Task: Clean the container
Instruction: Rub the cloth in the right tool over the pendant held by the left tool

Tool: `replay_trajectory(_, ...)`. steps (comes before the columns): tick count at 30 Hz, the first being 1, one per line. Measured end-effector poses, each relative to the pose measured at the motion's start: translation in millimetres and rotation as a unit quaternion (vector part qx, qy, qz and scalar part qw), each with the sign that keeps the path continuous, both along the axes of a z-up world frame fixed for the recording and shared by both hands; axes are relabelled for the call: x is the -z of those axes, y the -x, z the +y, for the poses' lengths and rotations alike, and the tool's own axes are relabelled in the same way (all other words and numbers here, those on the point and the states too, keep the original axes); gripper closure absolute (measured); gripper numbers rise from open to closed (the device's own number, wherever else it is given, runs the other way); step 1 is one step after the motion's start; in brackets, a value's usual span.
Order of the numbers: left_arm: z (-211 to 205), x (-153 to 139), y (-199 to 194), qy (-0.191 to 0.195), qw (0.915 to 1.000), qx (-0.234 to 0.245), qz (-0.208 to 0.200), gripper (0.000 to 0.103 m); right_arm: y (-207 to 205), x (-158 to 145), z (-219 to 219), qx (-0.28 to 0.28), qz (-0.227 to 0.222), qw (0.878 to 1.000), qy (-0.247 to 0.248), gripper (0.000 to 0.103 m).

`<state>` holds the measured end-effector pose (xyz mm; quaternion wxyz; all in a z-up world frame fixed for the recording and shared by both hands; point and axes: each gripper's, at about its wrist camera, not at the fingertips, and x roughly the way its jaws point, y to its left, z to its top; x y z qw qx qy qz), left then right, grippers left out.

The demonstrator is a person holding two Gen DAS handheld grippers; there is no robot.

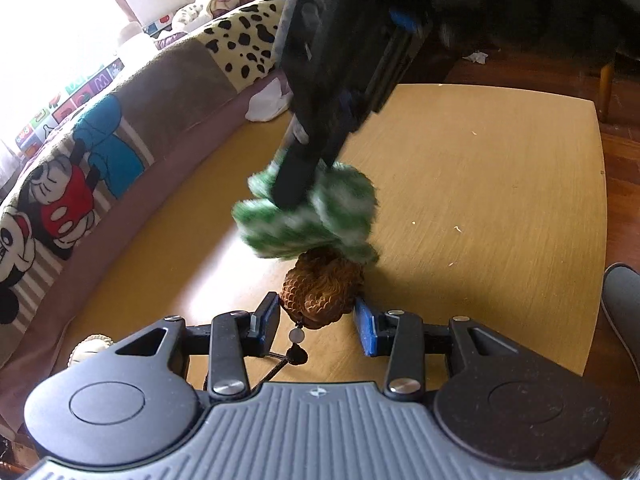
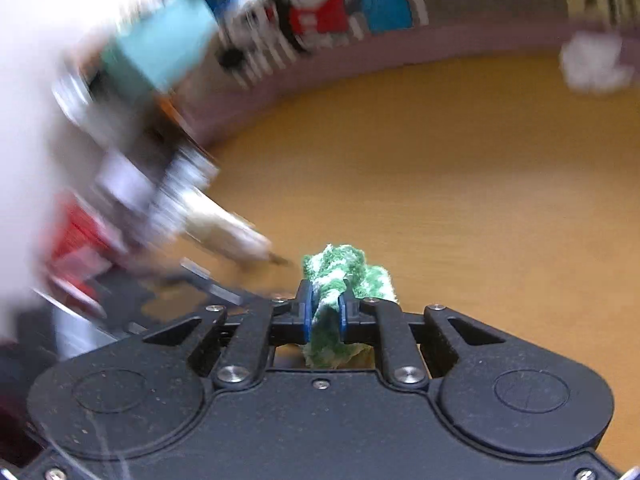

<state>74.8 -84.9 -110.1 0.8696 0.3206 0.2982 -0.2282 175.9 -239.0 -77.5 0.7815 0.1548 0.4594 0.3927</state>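
Hand-held gripper (image 2: 325, 312) over yellow table (image 1: 500, 184) (sofa (image 1: 168, 92) beside).

The cloth (image 1: 308, 208) is green with white checks. The container (image 1: 320, 294) is brown with a carved scale pattern. The worktop (image 1: 480, 184) is mustard yellow. The left tongs (image 1: 318, 330) are black with blue pads, as are the right tongs (image 2: 325, 314). The blanket (image 1: 60, 200) shows cartoon mice in red and blue.
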Motion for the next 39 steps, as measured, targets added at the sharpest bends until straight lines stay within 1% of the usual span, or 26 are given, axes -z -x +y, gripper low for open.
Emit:
replay_trajectory(2, 0, 0, -1, 0.0, 1.0, 0.0, 0.001, 0.065, -1, 0, -2, 0.0, 0.004, 1.0, 0.001, 0.091)
replay_trajectory(6, 1, 1, -2, 0.0, 1.0, -0.003, 0.005, 0.065, 0, 15, 1, 0.008, -0.006, 0.996, 0.09, 0.091)
replay_trajectory(8, 1, 1, -2, 0.0, 1.0, -0.003, 0.006, 0.065, 5, 19, 9, 0.005, -0.036, 0.987, 0.154, 0.09)
replay_trajectory(9, 0, 1, -3, 0.0, 1.0, -0.003, 0.006, 0.065, 6, 19, 9, 0.003, -0.047, 0.984, 0.169, 0.089)
replay_trajectory(10, 2, 3, -1, 0.0, 1.0, -0.004, 0.005, 0.065, 7, 17, 8, 0.005, -0.048, 0.985, 0.168, 0.086)
replay_trajectory(11, 3, 6, 0, -0.001, 1.0, -0.005, 0.005, 0.065, 7, 15, 5, 0.009, -0.049, 0.985, 0.164, 0.077)
replay_trajectory(12, 3, 6, 0, -0.001, 1.0, -0.005, 0.006, 0.065, 8, 12, 3, 0.012, -0.052, 0.985, 0.162, 0.074)
replay_trajectory(15, 5, 8, 1, -0.001, 1.0, -0.005, 0.005, 0.065, 6, 7, -6, 0.019, -0.056, 0.986, 0.155, 0.071)
replay_trajectory(16, 4, 7, 2, -0.001, 1.0, -0.006, 0.004, 0.065, 5, 6, -10, 0.02, -0.05, 0.988, 0.143, 0.07)
replay_trajectory(19, 1, 4, 3, -0.003, 1.0, -0.006, 0.004, 0.065, 0, 17, -12, 0.02, -0.015, 0.995, 0.1, 0.06)
replay_trajectory(20, 1, 4, 3, -0.003, 1.0, -0.006, 0.004, 0.065, 0, 20, -12, 0.018, -0.004, 0.996, 0.09, 0.058)
replay_trajectory(21, -1, 3, 2, -0.003, 1.0, -0.006, 0.004, 0.065, 1, 21, -9, 0.015, 0.0, 0.996, 0.089, 0.058)
replay_trajectory(23, -2, 2, 1, -0.003, 1.0, -0.005, 0.003, 0.065, 6, 22, -1, 0.003, -0.011, 0.995, 0.1, 0.055)
replay_trajectory(27, 0, 1, 0, -0.006, 1.0, -0.002, 0.005, 0.065, 14, 22, 15, -0.02, -0.042, 0.991, 0.128, 0.055)
replay_trajectory(28, 1, 1, 0, -0.006, 1.0, -0.002, 0.005, 0.065, 13, 25, 15, -0.018, -0.037, 0.991, 0.124, 0.056)
replay_trajectory(29, 1, 1, 0, -0.006, 1.0, -0.002, 0.005, 0.065, 12, 27, 14, -0.014, -0.029, 0.993, 0.116, 0.059)
replay_trajectory(31, 1, 1, 0, -0.005, 1.0, -0.003, 0.006, 0.065, 8, 32, 12, -0.005, -0.016, 0.995, 0.103, 0.06)
replay_trajectory(32, 1, 1, 0, -0.004, 1.0, -0.003, 0.006, 0.065, 7, 34, 11, -0.005, -0.016, 0.995, 0.102, 0.062)
replay_trajectory(33, 1, 1, 0, -0.005, 1.0, -0.003, 0.006, 0.065, 7, 36, 10, -0.004, -0.013, 0.995, 0.095, 0.067)
replay_trajectory(34, 1, 1, -1, -0.004, 1.0, -0.004, 0.006, 0.065, 5, 37, 7, 0.001, -0.003, 0.997, 0.083, 0.081)
replay_trajectory(35, 1, 1, -2, -0.004, 1.0, -0.005, 0.007, 0.065, 4, 38, 5, 0.005, 0.004, 0.997, 0.074, 0.083)
replay_trajectory(37, 0, 1, -3, -0.002, 0.9999, -0.006, 0.008, 0.065, 4, 36, 2, 0.011, 0.002, 0.997, 0.073, 0.087)
replay_trajectory(39, 0, 1, -4, -0.002, 0.9999, -0.007, 0.01, 0.065, 3, 31, -2, 0.017, 0.0, 0.998, 0.066, 0.088)
